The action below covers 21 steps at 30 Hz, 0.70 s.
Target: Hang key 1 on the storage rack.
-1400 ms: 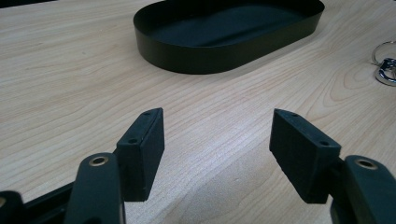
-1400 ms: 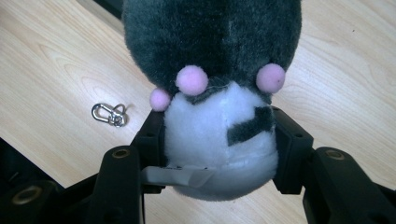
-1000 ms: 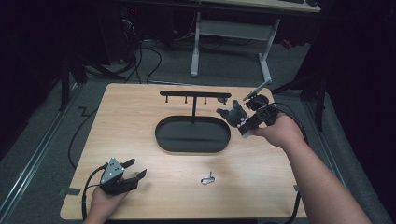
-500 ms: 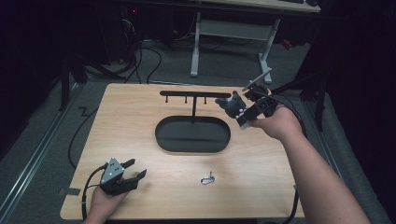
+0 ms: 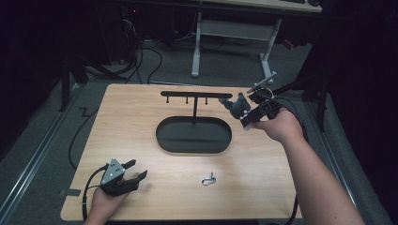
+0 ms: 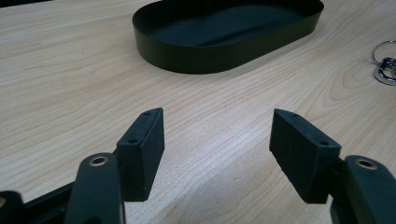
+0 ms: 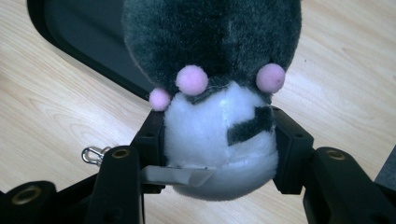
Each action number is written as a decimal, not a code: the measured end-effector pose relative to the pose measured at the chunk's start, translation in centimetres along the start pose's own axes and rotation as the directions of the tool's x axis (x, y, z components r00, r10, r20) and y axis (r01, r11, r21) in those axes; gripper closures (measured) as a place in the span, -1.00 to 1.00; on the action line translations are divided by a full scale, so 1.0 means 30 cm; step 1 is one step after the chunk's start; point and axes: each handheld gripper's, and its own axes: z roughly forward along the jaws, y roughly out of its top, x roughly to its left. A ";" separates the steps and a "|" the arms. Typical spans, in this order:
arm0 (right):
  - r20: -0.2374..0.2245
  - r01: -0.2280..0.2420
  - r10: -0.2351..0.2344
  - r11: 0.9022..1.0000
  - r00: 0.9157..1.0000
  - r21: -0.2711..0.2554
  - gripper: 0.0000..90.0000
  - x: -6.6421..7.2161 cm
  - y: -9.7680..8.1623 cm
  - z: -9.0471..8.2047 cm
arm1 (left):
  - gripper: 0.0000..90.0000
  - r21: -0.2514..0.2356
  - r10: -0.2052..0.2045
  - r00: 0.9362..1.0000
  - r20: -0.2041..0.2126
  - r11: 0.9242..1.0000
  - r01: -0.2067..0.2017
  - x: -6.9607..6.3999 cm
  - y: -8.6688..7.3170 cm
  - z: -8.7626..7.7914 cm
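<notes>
Right gripper (image 7: 219,140) pinches a grey-and-white plush toy (image 7: 215,93) between its pads, holding it above the table (image 5: 141,117) near the right end of a black hook stand (image 5: 196,95), just beyond the oval tray (image 5: 193,135). Left gripper (image 6: 217,149) rests at the near left corner, jaws spread, nothing between them. A small metal clip (image 5: 209,179) lies near the front edge.

Nothing legible anywhere right now: no text, label, brand, number or sign can be read in these views.
</notes>
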 end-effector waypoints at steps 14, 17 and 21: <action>-0.005 -0.003 0.003 1.000 1.000 0.028 0.09 -0.007 -0.052 0.129 | -0.20 0.001 -0.001 1.000 -0.001 1.000 0.001 0.000 0.000 0.000; -0.002 0.007 -0.007 1.000 1.000 0.023 0.08 -0.002 -0.051 0.146 | -0.20 0.001 -0.001 1.000 -0.001 1.000 0.001 0.000 0.000 0.000; 0.016 0.019 -0.020 1.000 1.000 0.022 0.08 0.009 -0.042 0.166 | -0.20 0.001 -0.001 1.000 0.000 1.000 0.001 0.000 0.000 0.001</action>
